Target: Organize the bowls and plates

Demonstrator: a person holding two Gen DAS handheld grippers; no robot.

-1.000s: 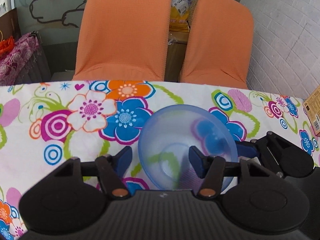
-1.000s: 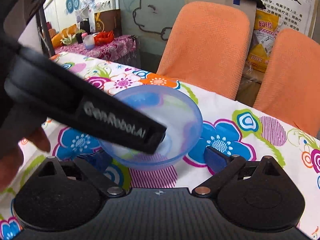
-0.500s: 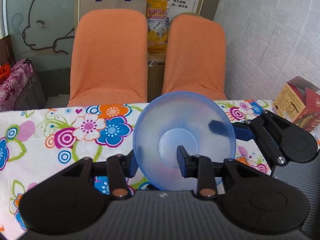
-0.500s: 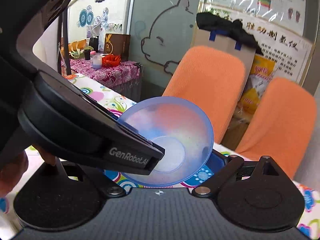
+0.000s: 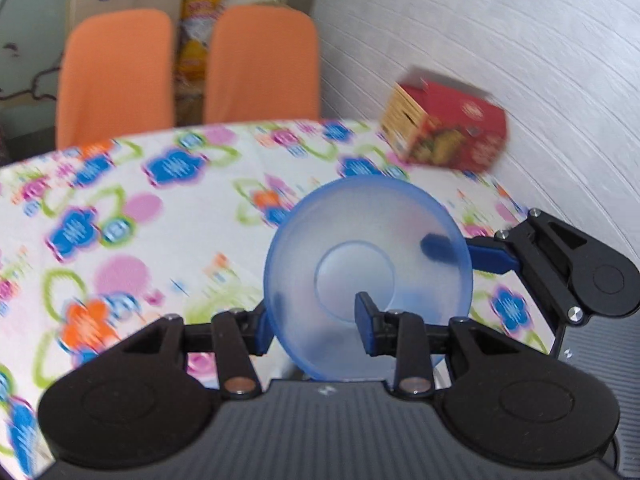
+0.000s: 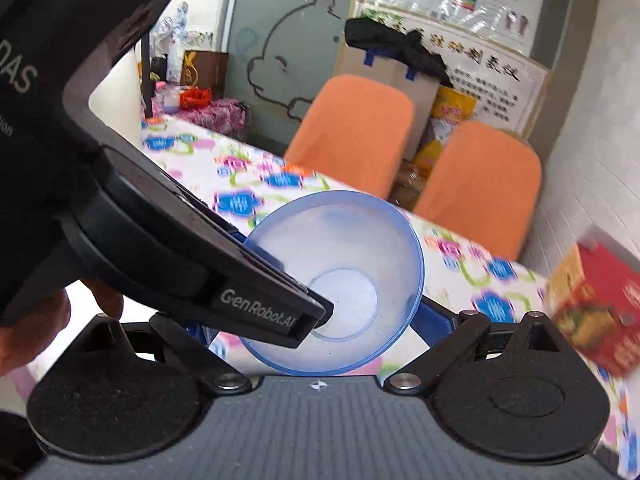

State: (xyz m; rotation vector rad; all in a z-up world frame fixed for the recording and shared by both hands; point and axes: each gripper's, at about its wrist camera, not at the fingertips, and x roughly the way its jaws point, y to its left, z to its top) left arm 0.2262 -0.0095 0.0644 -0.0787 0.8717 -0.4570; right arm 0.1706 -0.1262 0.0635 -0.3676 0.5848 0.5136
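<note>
A translucent blue bowl (image 5: 368,276) hangs tilted above the flowered tablecloth (image 5: 160,216). My left gripper (image 5: 316,328) is shut on its near rim, one blue pad inside the bowl and one outside. From the right wrist view the same bowl (image 6: 352,248) sits between the wide-spread fingers of my right gripper (image 6: 316,324), which is open. The left gripper's black body (image 6: 160,248) crosses in from the left and covers the bowl's left rim. In the left wrist view one blue right-gripper finger (image 5: 492,258) reaches behind the bowl's far side.
A red and yellow carton (image 5: 444,128) stands at the table's far right against the white brick wall (image 5: 520,40). Two orange chairs (image 5: 116,72) stand beyond the far edge. A person's hand (image 6: 36,328) shows at the left of the right wrist view.
The left gripper shut on the bowl's rim and lifted it off the cloth. Both grippers then swung right, bringing the red carton and the wall into view.
</note>
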